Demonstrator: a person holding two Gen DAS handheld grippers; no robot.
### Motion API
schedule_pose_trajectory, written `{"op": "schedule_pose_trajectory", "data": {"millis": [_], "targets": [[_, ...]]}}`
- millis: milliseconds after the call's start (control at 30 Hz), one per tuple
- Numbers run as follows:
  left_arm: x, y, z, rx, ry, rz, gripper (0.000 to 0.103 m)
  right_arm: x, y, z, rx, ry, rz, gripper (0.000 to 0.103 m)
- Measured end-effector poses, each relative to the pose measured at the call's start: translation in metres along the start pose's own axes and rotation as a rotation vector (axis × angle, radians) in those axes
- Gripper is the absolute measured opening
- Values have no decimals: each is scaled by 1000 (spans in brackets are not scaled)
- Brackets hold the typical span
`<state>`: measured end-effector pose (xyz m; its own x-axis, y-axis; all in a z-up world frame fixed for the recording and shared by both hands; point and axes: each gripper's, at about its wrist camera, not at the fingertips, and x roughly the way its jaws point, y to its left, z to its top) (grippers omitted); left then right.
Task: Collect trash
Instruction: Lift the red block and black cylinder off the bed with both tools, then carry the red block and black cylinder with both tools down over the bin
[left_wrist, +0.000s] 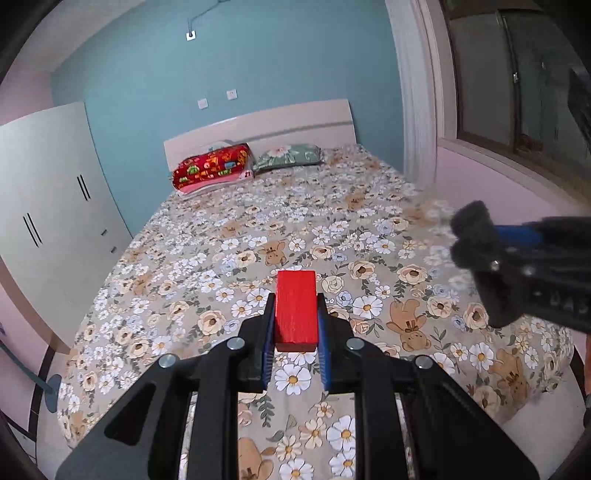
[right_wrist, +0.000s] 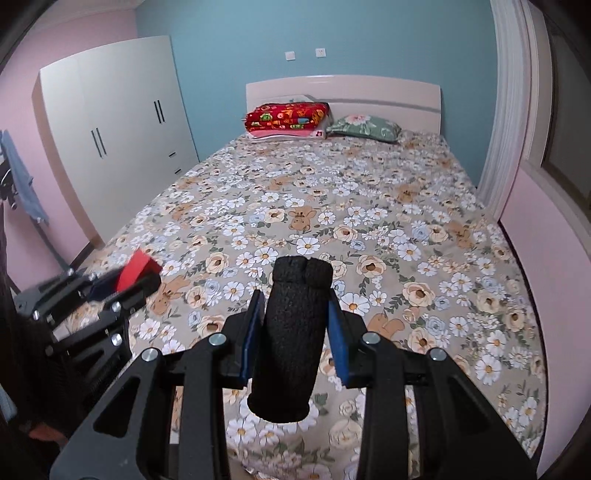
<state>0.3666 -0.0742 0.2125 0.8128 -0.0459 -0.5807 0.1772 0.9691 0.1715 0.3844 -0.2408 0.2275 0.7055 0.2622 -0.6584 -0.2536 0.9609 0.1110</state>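
My left gripper (left_wrist: 295, 317) is shut on a red rectangular block (left_wrist: 295, 308) and holds it above the near end of the bed. It also shows in the right wrist view (right_wrist: 122, 284), at the left, with the red block (right_wrist: 138, 267) between its fingers. My right gripper (right_wrist: 293, 314) is shut on a black foam tube (right_wrist: 291, 332) held lengthwise between the blue pads. In the left wrist view the right gripper (left_wrist: 480, 240) is at the right edge, blurred, with the black foam tube (left_wrist: 471, 225) in it.
The bed (left_wrist: 258, 229) has a floral and bear-print cover. A red pillow (left_wrist: 210, 166) and a green pillow (left_wrist: 288, 157) lie at the headboard. A white wardrobe (right_wrist: 118, 122) stands left of the bed. A window (left_wrist: 517, 81) and pink wall are on the right.
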Motion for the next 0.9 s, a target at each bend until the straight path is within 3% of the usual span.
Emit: {"op": "schedule_pose_trajectory", "data": {"millis": [400,700,900], "targets": [[-74,6,-43,15,-16,7,22,-73,53,-70,-114,-11,4,35],[-91,12,-93,16,20,-3,22,-78,73,-124,-141,20,35,35],[-80,13,-135,9,84,-26,22,-63,78,-154,-151,61,49,35]]}}
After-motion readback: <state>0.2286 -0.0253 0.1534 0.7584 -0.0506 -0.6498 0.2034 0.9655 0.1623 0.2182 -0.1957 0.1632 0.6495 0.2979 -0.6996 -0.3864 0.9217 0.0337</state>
